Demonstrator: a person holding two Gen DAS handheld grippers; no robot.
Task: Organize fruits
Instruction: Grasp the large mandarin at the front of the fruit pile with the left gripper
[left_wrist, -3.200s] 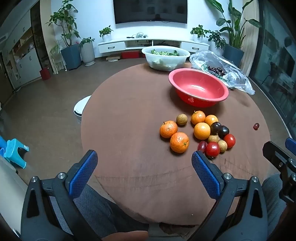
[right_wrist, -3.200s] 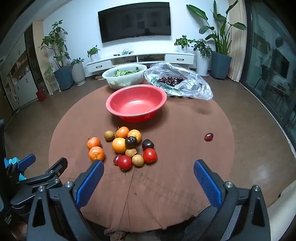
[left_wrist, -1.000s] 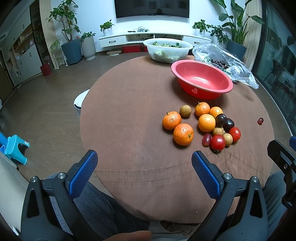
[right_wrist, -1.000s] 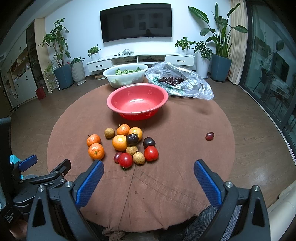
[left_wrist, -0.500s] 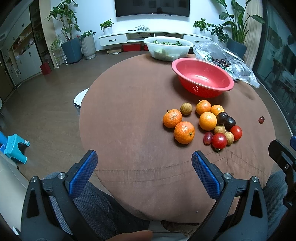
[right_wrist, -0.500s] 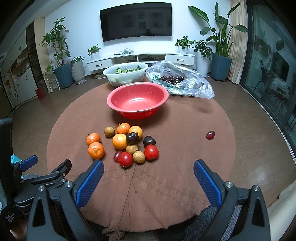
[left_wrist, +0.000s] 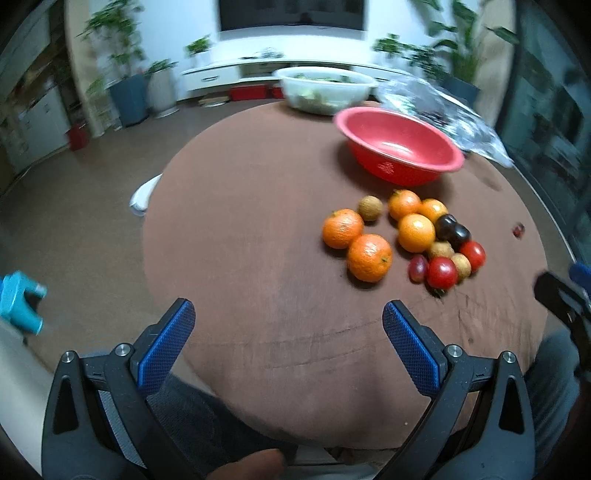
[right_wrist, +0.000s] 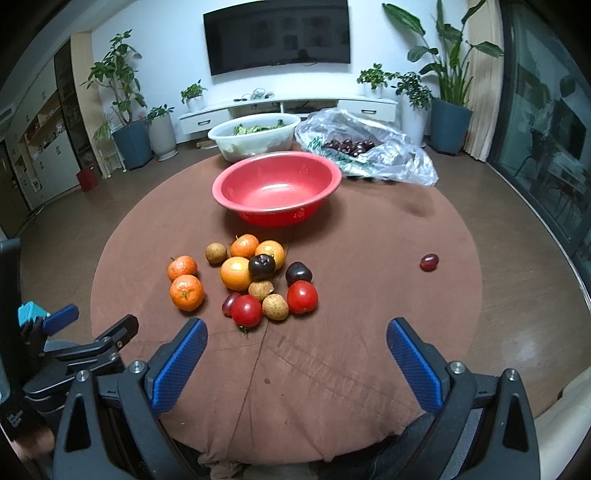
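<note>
A cluster of fruit lies on the round brown table (right_wrist: 369, 332): several oranges (right_wrist: 186, 291) (left_wrist: 369, 257), two red tomatoes (right_wrist: 302, 296) (left_wrist: 441, 272), dark plums (right_wrist: 261, 266), brown longans (right_wrist: 275, 306) and a purple grape (right_wrist: 231, 301). A lone grape (right_wrist: 429, 262) lies apart to the right. An empty red bowl (right_wrist: 277, 188) (left_wrist: 400, 147) stands behind the cluster. My left gripper (left_wrist: 288, 338) and right gripper (right_wrist: 295, 354) are both open and empty, above the table's near edge, short of the fruit.
A white basin of greens (right_wrist: 255, 134) and a clear plastic bag of dark fruit (right_wrist: 364, 149) stand at the table's far side. The left gripper shows at the lower left of the right wrist view (right_wrist: 92, 347). A blue stool (left_wrist: 18, 301) stands on the floor at left.
The left gripper has moved forward and a little lower toward the fruit; its view is blurred by motion. The right gripper has crept slightly forward. Both stay open.
</note>
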